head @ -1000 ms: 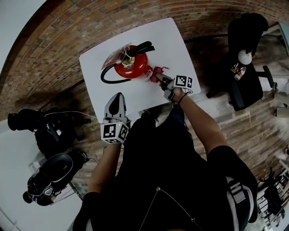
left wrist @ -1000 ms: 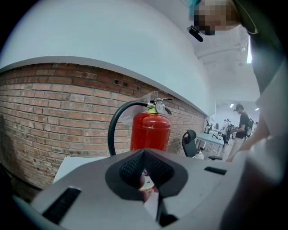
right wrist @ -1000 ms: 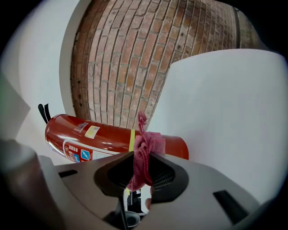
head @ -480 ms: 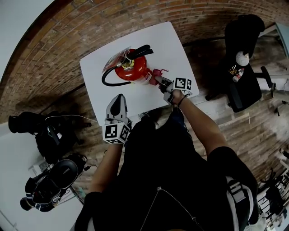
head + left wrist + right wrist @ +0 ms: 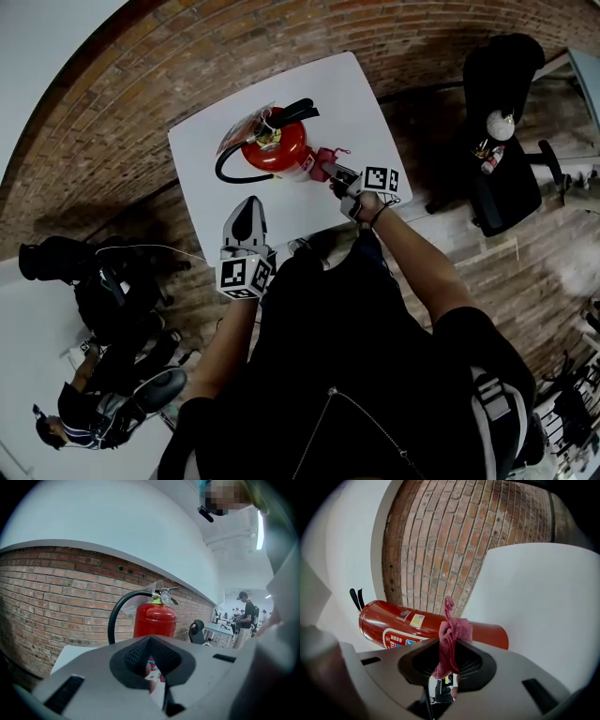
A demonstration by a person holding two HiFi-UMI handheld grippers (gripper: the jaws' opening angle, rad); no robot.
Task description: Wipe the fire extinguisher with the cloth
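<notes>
A red fire extinguisher with a black hose stands upright on the small white table. My right gripper is shut on a pinkish-red cloth, held close against the extinguisher's right side. In the right gripper view the cloth bunches out of the right gripper in front of the red cylinder. My left gripper hovers over the table's near edge, shut and holding nothing. Its own view shows the extinguisher straight ahead beyond the left gripper.
A brick wall runs behind the table. A black office chair stands to the right on the wooden floor. Dark bags lie at the left, with a person below them. People stand at desks in the distance.
Both grippers keep nearly the same places relative to the extinguisher; the head view has shifted slightly. The person and dark things at the lower left have moved.
</notes>
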